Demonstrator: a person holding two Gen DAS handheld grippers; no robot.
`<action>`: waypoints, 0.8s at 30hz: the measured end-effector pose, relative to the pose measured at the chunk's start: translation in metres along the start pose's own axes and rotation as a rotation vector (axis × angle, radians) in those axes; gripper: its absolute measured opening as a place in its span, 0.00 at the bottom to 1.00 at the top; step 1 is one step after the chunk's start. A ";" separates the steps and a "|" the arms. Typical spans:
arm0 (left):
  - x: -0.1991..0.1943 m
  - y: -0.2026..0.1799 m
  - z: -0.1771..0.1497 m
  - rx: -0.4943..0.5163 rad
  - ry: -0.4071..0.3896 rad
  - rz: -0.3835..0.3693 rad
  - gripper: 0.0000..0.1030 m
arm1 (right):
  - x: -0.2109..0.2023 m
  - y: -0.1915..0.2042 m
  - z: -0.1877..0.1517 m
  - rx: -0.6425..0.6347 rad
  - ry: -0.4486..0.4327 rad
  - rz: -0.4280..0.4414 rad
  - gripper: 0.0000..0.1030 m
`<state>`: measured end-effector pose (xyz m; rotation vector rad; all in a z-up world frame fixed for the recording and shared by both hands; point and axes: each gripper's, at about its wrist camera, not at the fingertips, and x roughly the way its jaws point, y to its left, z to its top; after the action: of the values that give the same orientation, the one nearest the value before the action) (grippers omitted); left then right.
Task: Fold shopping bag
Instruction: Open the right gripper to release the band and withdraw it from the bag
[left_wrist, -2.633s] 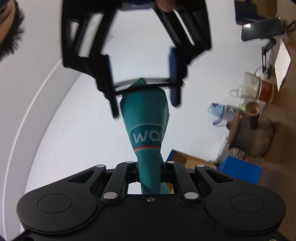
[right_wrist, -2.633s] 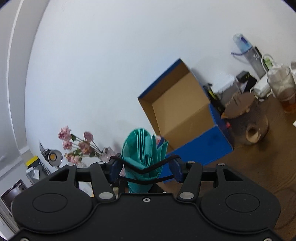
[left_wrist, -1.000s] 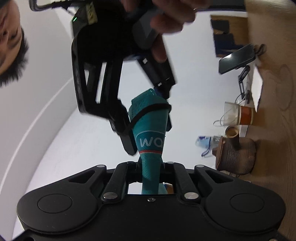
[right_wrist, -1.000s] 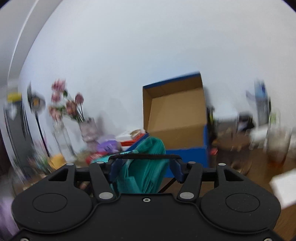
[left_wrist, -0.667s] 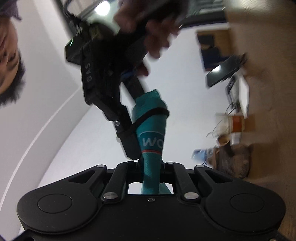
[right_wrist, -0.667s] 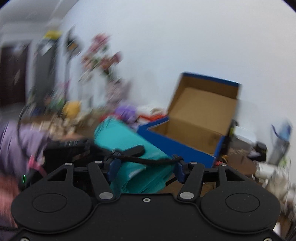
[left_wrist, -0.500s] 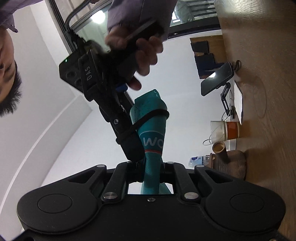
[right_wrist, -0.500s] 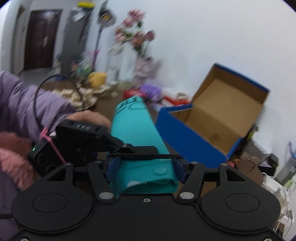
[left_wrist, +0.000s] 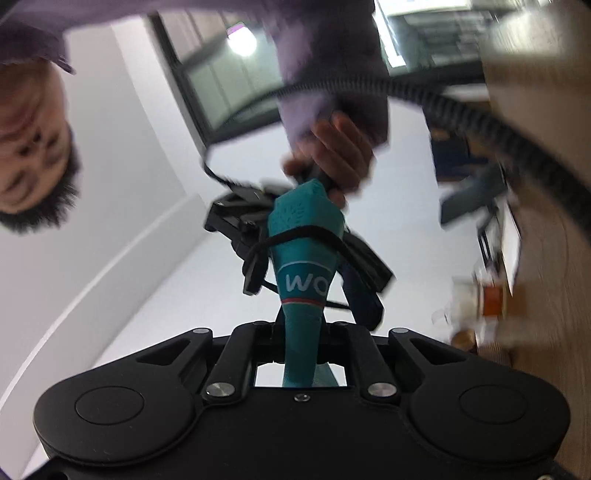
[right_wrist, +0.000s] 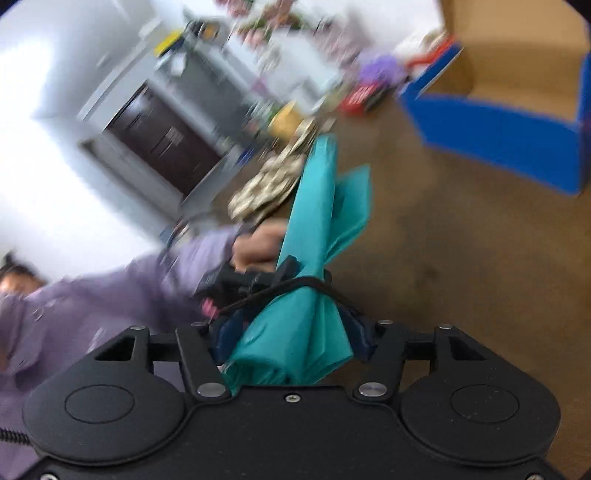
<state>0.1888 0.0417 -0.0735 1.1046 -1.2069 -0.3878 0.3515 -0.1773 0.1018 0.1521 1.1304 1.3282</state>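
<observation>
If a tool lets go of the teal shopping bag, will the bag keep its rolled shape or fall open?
The teal shopping bag is probably floppy: its free end fans into loose flaps. The black elastic band likely keeps the roll together. It looks light, thin fabric.

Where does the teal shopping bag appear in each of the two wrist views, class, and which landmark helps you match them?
Left wrist view: the teal shopping bag rises from bottom centre, pinched in the left gripper, white lettering showing.
Right wrist view: the same bag runs from bottom centre up to mid-picture, between the fingers of the right gripper.
Shared landmark: the black elastic band looped around the bag.
</observation>
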 end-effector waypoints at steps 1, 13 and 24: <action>0.000 -0.001 0.004 -0.008 -0.030 -0.008 0.10 | 0.004 0.001 0.002 -0.010 0.039 0.022 0.58; -0.007 -0.017 0.014 -0.002 -0.113 -0.196 0.11 | 0.000 0.010 0.029 -0.119 0.431 -0.150 0.60; 0.030 -0.015 -0.005 -0.199 0.218 -0.228 0.10 | -0.055 0.071 0.032 -0.354 0.303 -0.844 0.81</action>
<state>0.2087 0.0143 -0.0698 1.0832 -0.8343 -0.5351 0.3349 -0.1841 0.1953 -0.7365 1.0088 0.7671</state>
